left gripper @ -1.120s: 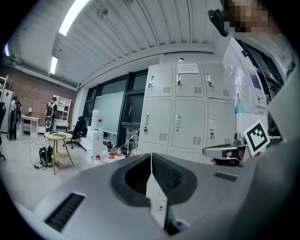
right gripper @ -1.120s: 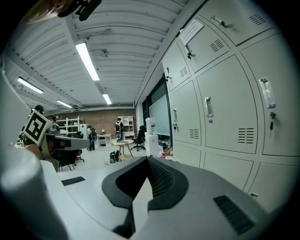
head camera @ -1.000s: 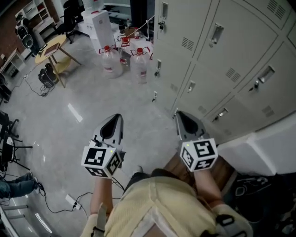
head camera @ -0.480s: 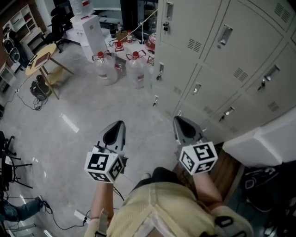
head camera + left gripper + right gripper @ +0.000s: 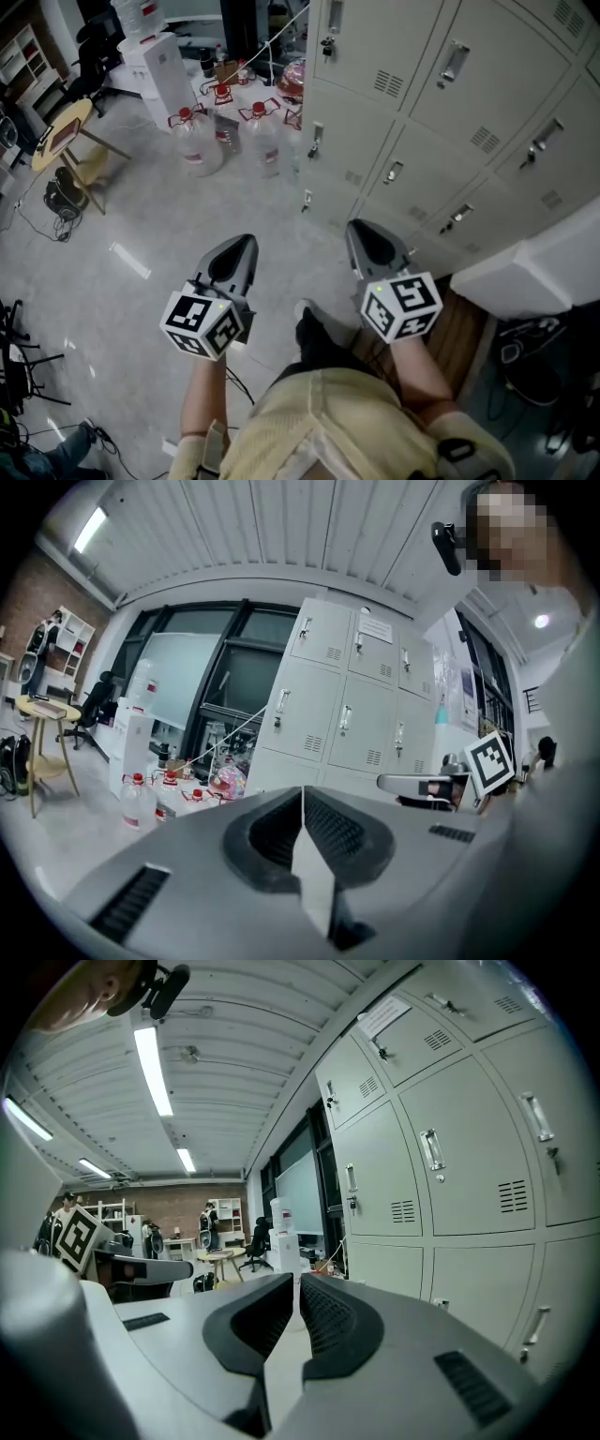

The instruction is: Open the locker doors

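Lockers point(image 5: 427, 112) fill the upper right of the head view, and every door seen on them is shut; none is touched yet. From the right gripper point(image 5: 355, 230) the bank lies at about one to three o'clock, near but apart, with floor point(image 5: 272, 206) between. From the left gripper point(image 5: 246, 242) it lies at about two o'clock and farther off, so the right hand is judged the nearer one for a first door.

The nearest handle point(image 5: 394, 172) is seen at about one o'clock from the right gripper's tip. Its long axis runs up the door, which in the head view reads as a slant toward one o'clock. In the right gripper view an upright handle point(image 5: 431, 1150) is seen at about two o'clock above the jaws, its length vertical.

Both grippers are clenched on nothing. The jaws of the right gripper point(image 5: 293, 1283) are pressed together in its own view. Those of the left gripper point(image 5: 301, 794) are likewise closed and empty, with the lockers point(image 5: 342, 710) ahead at twelve o'clock, well apart.

A swing to the right and an opening of the jaws are judged necessary before a handle can be taken.
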